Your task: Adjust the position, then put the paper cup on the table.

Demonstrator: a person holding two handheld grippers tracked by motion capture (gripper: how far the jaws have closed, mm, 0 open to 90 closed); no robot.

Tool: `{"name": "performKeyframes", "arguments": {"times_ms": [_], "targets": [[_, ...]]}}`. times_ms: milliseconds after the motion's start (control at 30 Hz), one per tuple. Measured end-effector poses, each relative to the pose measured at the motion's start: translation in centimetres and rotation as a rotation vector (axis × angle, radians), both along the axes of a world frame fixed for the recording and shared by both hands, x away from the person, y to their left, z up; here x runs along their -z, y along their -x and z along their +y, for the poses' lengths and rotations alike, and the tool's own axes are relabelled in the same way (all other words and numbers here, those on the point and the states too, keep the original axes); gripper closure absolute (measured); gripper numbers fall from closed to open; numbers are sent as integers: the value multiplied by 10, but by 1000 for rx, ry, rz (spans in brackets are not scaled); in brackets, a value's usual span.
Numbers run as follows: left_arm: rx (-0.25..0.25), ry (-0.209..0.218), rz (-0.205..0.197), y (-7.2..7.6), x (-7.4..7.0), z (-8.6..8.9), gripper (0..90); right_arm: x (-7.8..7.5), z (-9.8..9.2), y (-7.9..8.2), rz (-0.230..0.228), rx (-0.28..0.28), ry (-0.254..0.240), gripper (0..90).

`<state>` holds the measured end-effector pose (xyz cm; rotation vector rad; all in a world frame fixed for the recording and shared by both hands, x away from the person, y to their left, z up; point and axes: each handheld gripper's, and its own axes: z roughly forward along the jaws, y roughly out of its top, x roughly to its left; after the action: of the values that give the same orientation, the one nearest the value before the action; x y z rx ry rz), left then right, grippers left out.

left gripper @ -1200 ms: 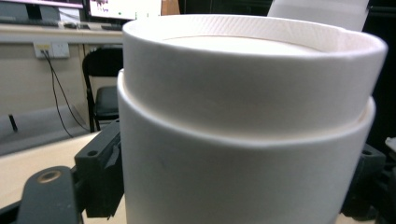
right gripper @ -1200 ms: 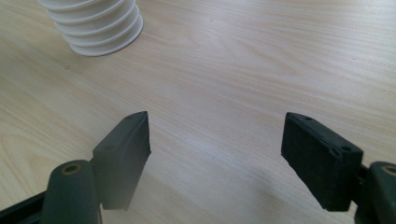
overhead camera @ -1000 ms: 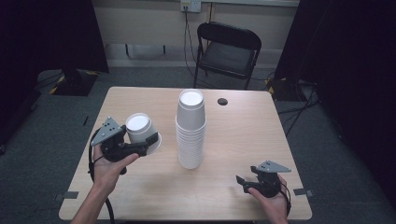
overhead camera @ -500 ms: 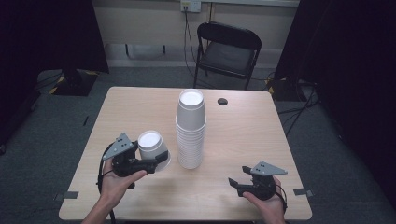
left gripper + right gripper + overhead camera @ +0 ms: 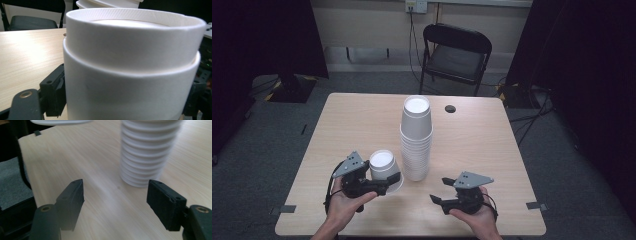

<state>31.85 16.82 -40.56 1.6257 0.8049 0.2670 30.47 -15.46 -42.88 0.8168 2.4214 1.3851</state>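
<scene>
upturned cup (image 5: 383, 168) in left gripper (image 5: 384, 185)

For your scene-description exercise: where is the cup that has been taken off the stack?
In the high view, the cup sits upside down in the left hand-held gripper, at the table's near left, just left of the stack.

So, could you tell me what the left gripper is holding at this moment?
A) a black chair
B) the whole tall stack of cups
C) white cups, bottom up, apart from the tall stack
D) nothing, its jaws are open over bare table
C: the left gripper has its jaws on either side of the white cups, bottom up and nested in the left gripper view, beside the tall stack and not on it.
</scene>
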Motion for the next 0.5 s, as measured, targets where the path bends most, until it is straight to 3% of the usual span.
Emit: {"name": "performKeyframes", "arguments": {"times_ms": [133, 333, 500], "targets": [[15, -12, -3, 2, 0, 0, 159, -3, 22, 1, -9, -57, 0, 309], [32, -10, 18, 4, 2, -4, 159, 0, 42, 0, -7, -97, -21, 353], [46, 1, 33, 6, 3, -10, 159, 2, 52, 1, -18, -114, -9, 383]]}}
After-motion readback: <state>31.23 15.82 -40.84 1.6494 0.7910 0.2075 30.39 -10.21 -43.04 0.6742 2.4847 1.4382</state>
